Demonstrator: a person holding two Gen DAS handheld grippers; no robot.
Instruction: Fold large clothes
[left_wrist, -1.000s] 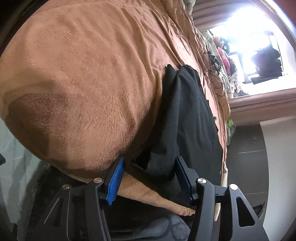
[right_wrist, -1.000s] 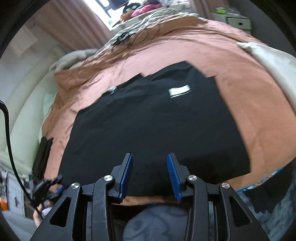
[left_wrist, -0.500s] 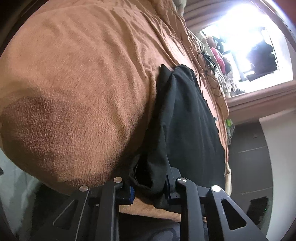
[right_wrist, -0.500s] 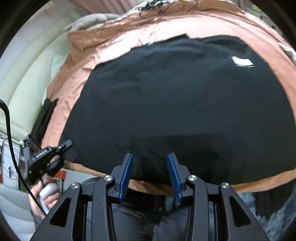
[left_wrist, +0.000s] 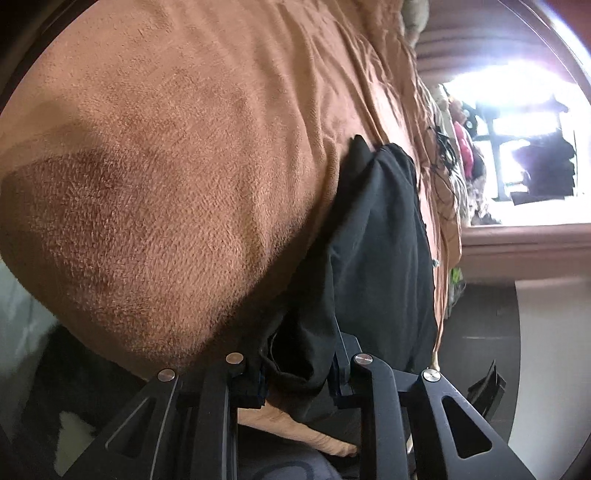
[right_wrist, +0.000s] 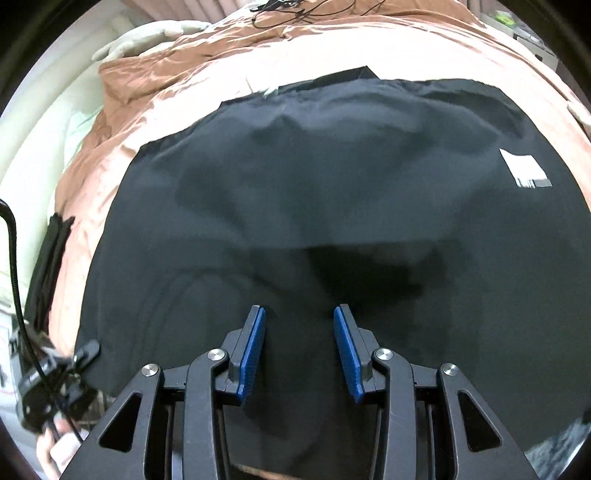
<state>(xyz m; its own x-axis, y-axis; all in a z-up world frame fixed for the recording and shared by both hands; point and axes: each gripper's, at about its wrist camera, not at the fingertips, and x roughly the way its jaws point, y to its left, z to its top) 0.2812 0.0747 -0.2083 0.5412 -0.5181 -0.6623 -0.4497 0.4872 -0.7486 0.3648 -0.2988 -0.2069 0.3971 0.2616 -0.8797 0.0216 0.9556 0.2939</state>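
Black garment (right_wrist: 332, 206): spread flat on brown blanket (left_wrist: 184, 166) over bed; white label (right_wrist: 526, 168) near its right edge.

My left hand-held gripper (left_wrist: 297, 373): clenched on bunched corner of garment at near bed edge; jaws just closed onto it, cloth pinched between pads.

My right hand-held gripper (right_wrist: 299, 350): released, blue pads (right_wrist: 253, 350) apart, hovering over garment's near part, nothing between them.

Cables (right_wrist: 295, 13) at far side of bed.

I'm in a home bedroom. Before me lies a bed under a brown fleece blanket (left_wrist: 177, 192), with curtains (left_wrist: 461, 48) framing a bright window (left_wrist: 517, 107).
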